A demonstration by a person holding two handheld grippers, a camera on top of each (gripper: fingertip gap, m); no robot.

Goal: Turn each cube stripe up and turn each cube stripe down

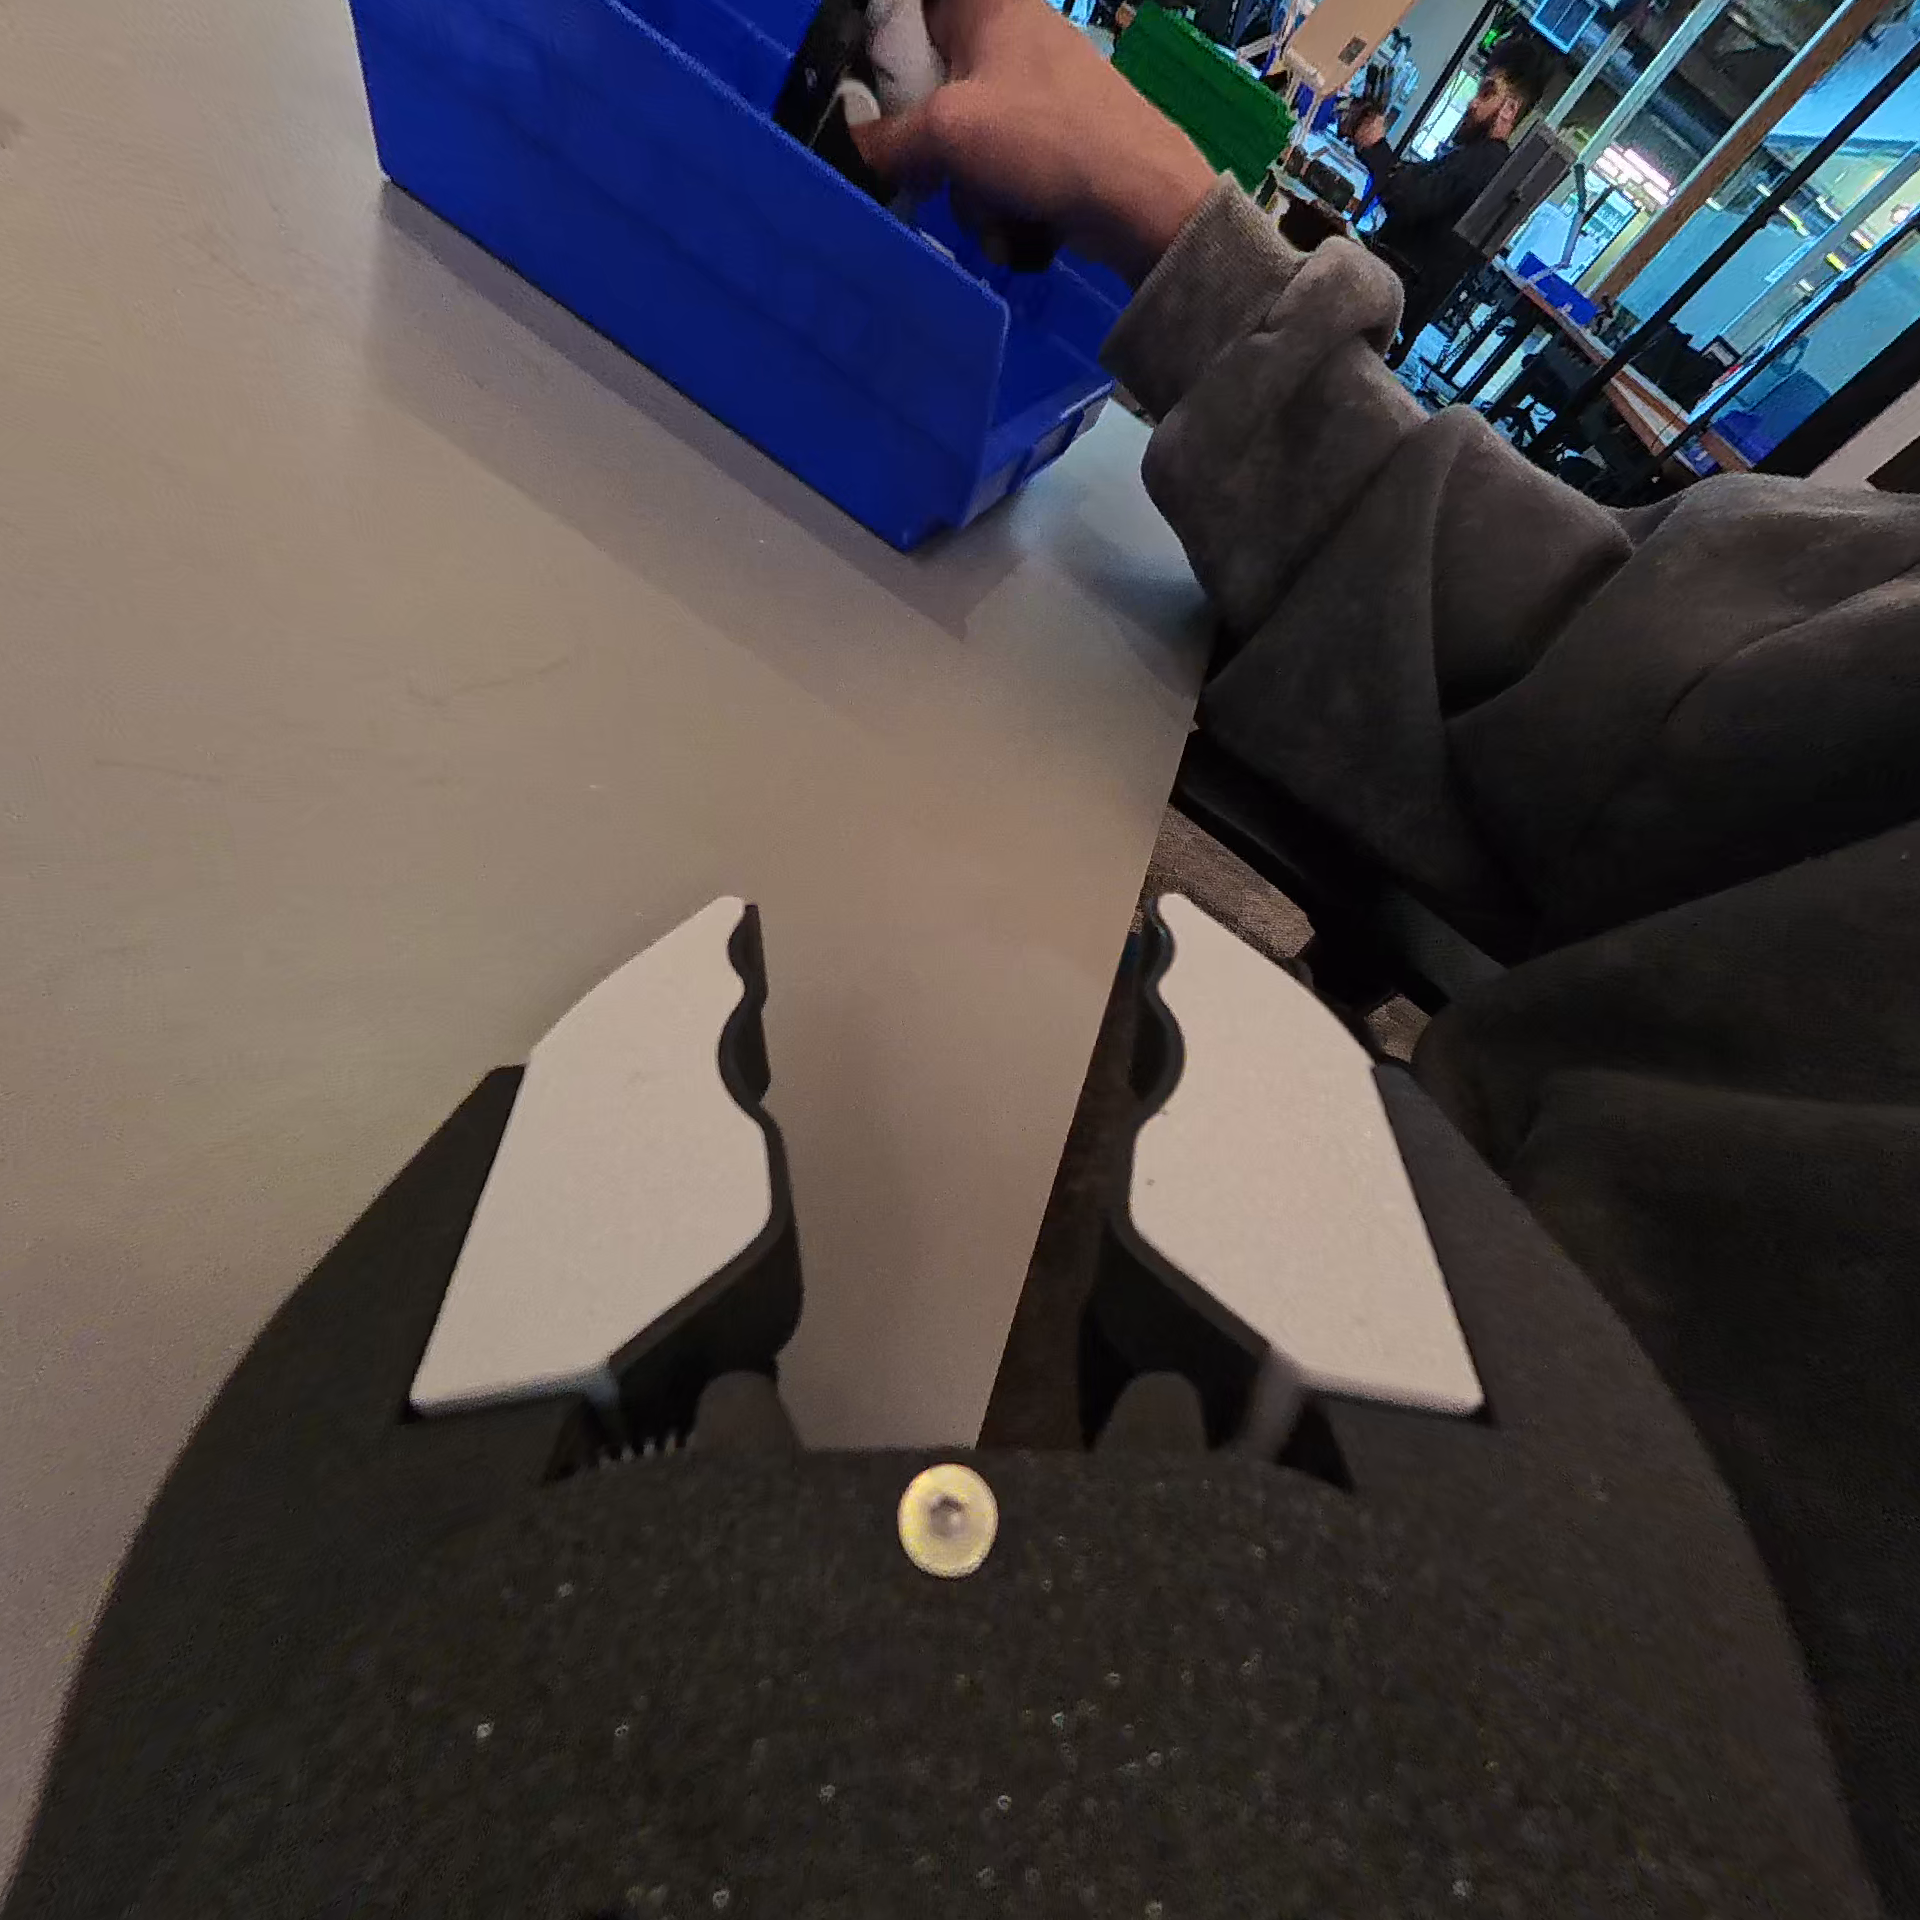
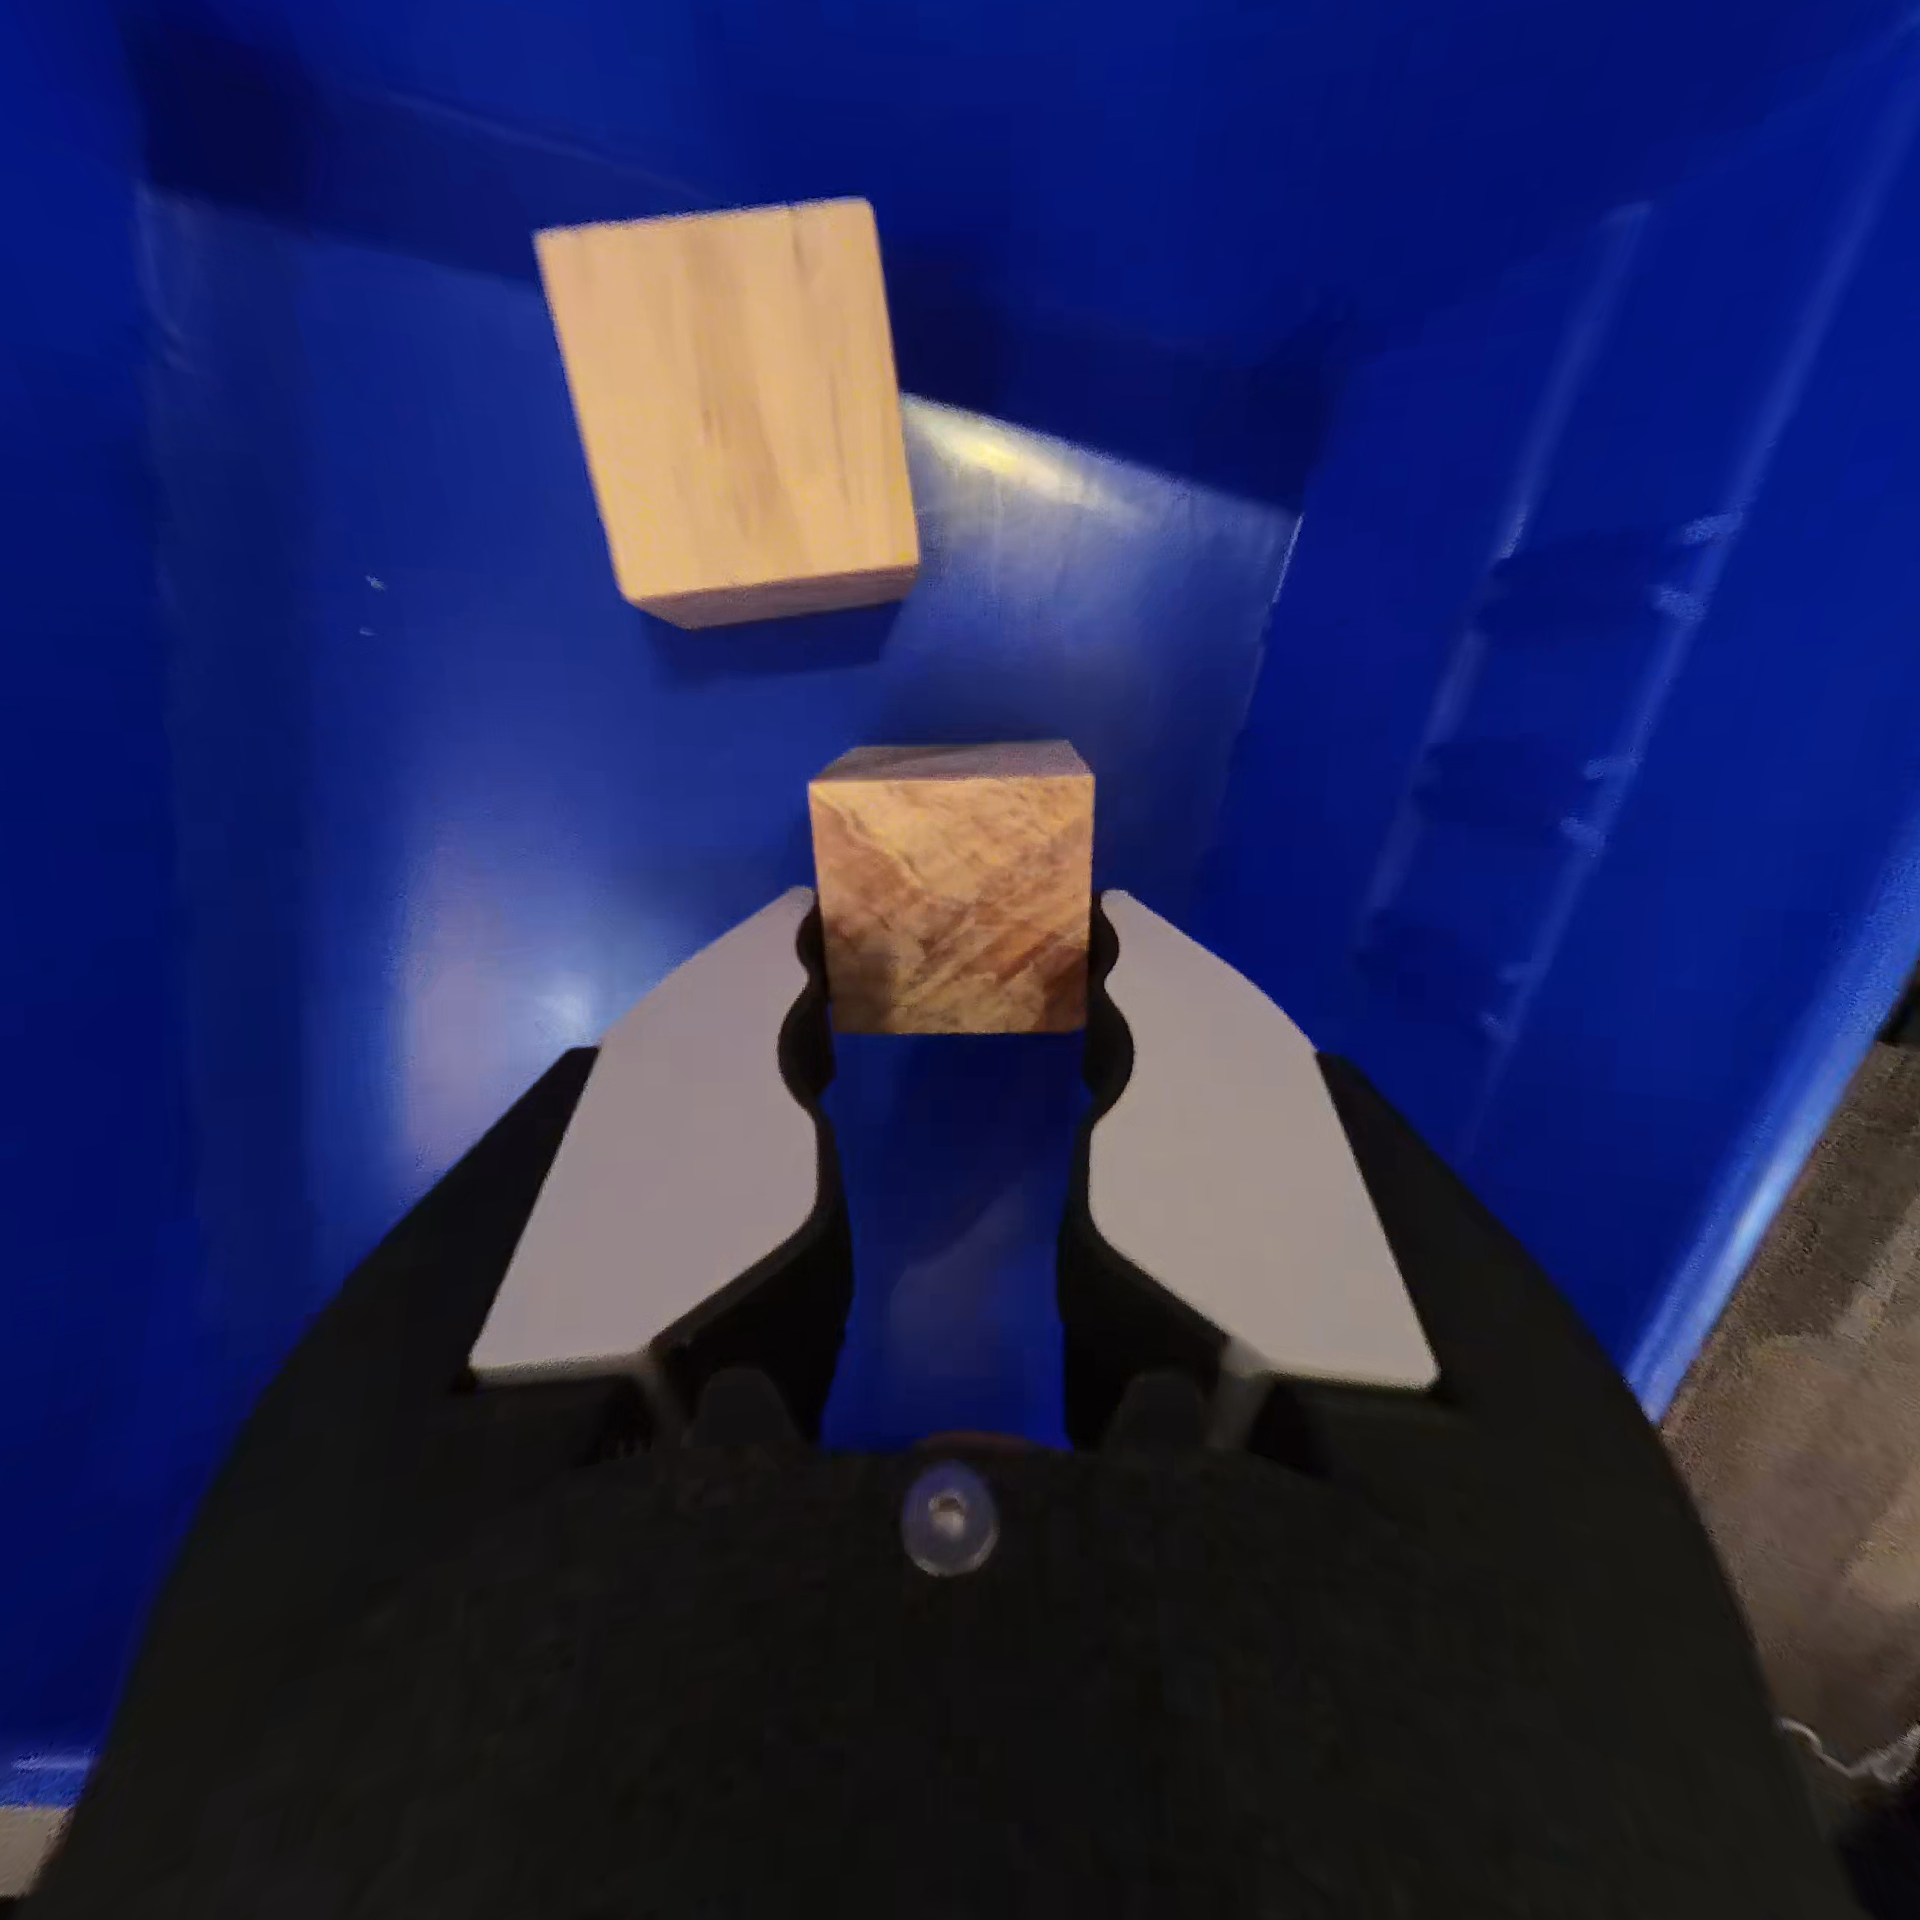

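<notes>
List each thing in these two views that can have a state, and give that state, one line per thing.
Left gripper: open, empty, over the table.
Right gripper: inside the bin, fingers shut on the dark cube.
Dark cube: held; no stripe on the faces in view.
Pale cube: loose on the bin floor; no stripe in view.
Bin: open-topped, standing on the table.

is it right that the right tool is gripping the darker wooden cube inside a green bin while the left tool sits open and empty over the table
One detail is wrong: the bin is blue, not green, as the right wrist view shows. The rest holds: the right tool grips the darker wooden cube inside it, and the left tool sits open and empty over the table.
</notes>
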